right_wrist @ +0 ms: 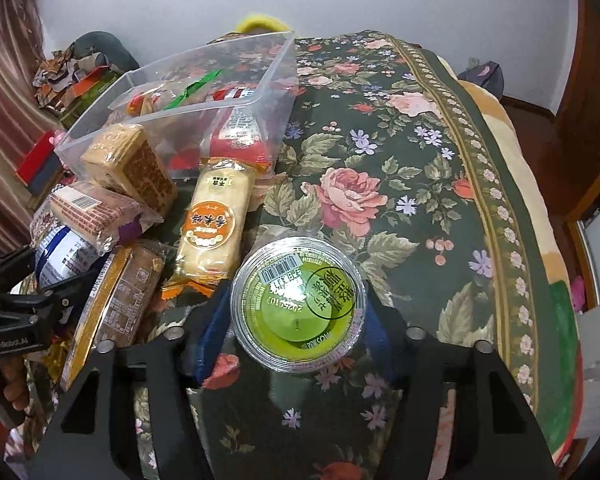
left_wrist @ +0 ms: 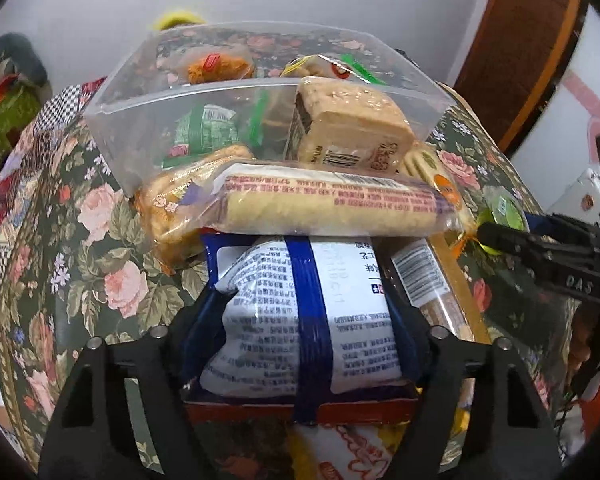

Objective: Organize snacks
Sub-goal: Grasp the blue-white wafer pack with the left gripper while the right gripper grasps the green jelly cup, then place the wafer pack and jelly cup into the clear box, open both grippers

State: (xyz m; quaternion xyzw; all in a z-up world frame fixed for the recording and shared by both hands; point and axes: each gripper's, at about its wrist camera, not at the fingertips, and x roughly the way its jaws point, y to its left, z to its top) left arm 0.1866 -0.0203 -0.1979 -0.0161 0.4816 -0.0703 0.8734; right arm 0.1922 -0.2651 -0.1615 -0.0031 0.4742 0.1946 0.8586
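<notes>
My left gripper [left_wrist: 300,320] is shut on a white and blue snack packet [left_wrist: 300,316], held just above the flowered tablecloth. Ahead of it lies a clear-wrapped biscuit roll [left_wrist: 332,204], and beyond that a clear plastic bin [left_wrist: 140,92] with several snacks inside. A cracker block [left_wrist: 352,120] leans on the bin's near rim. My right gripper [right_wrist: 296,320] is shut on a round green jelly cup [right_wrist: 300,304], held over the cloth. The cup also shows in the left wrist view [left_wrist: 502,212]. The bin [right_wrist: 276,92] stands at the far left in the right wrist view.
Loose snacks lie left of the cup: an orange-labelled rice cracker pack [right_wrist: 216,224], a brown biscuit pack [right_wrist: 120,300], a wrapped roll [right_wrist: 92,208]. The flowered cloth [right_wrist: 420,160] stretches to the right edge of the table. Clutter sits at the far left [right_wrist: 80,76].
</notes>
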